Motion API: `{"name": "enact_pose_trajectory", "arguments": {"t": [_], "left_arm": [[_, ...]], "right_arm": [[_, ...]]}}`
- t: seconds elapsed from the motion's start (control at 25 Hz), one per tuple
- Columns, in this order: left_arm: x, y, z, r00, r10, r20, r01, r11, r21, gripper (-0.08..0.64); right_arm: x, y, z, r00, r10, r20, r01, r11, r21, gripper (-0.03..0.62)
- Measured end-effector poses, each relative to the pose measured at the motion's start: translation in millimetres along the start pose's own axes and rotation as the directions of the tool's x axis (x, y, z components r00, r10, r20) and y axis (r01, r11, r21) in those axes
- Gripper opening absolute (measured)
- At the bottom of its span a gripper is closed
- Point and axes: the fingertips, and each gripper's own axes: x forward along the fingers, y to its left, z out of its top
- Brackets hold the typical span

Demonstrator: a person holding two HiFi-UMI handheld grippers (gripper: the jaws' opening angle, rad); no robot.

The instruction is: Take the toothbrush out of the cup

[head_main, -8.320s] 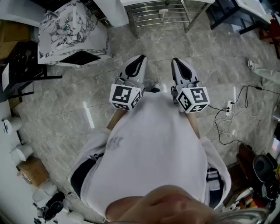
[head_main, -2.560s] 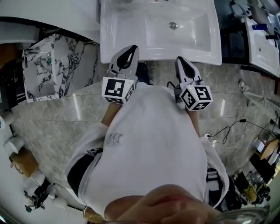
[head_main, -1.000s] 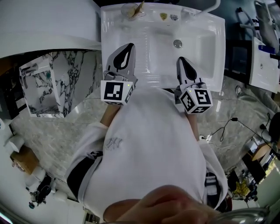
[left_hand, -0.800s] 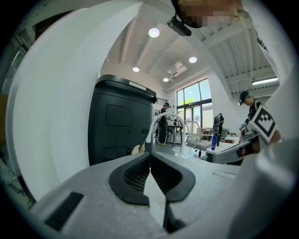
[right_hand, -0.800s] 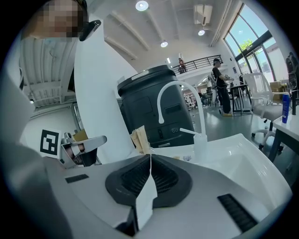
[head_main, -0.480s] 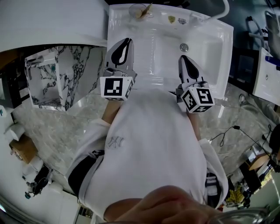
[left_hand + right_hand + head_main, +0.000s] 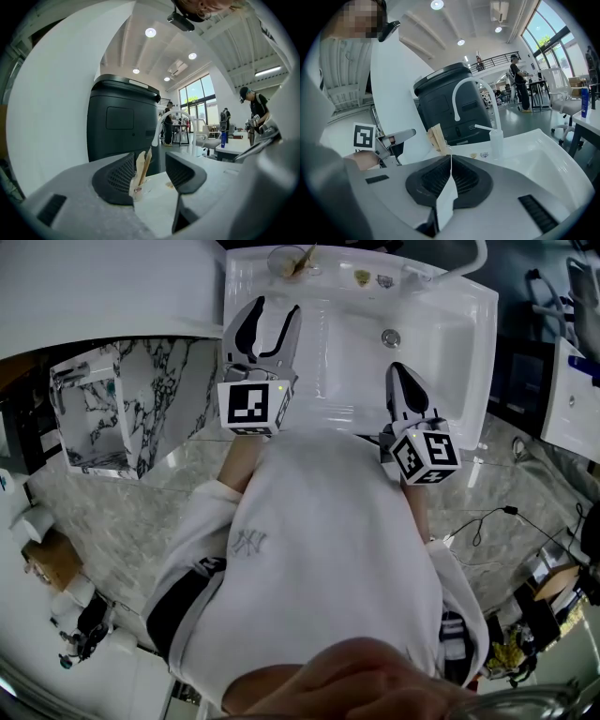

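Note:
A clear cup [image 7: 279, 261] stands on the back left corner of the white sink [image 7: 450, 343], with a beige toothbrush [image 7: 302, 258] leaning out of it. My left gripper [image 7: 275, 310] hovers over the sink's left side, short of the cup. Its jaws have just been opening and stand open with nothing between them. In the left gripper view the toothbrush [image 7: 142, 168] and cup [image 7: 139, 188] show through the gap, some way ahead of the left gripper [image 7: 150, 161]. My right gripper [image 7: 399, 371] is shut and empty over the sink's front right; in its own view the right gripper [image 7: 451, 158] faces the toothbrush [image 7: 437, 137].
A white curved faucet [image 7: 468, 89] rises at the back of the sink, with a tall white cup [image 7: 496, 141] next to it. Small items [image 7: 362, 277] lie on the back ledge. A dark cabinet [image 7: 123, 126] stands behind. A marbled box [image 7: 112, 409] sits on the floor at left.
The left gripper's jaws have gone from shut to open, and it has moved forward over the sink toward the cup. The right gripper has stayed put.

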Motion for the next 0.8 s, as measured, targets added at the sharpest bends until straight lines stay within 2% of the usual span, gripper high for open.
{"name": "enact_pose_trajectory", "arguments": {"t": [0.2, 0.8], "left_arm": [[22.1, 3.7, 5.1, 1.000, 0.009, 0.016, -0.009, 1.000, 0.010, 0.224], [92.0, 12.7, -45.9, 0.995, 0.037, -0.097, -0.035, 0.999, 0.016, 0.290]], "right_arm": [[-1.5, -5.9, -0.8, 1.000, -0.005, -0.009, 0.005, 1.000, 0.002, 0.015], [-21.6, -29.3, -11.8, 0.995, -0.099, -0.028, 0.100, 0.994, 0.040, 0.015]]}}
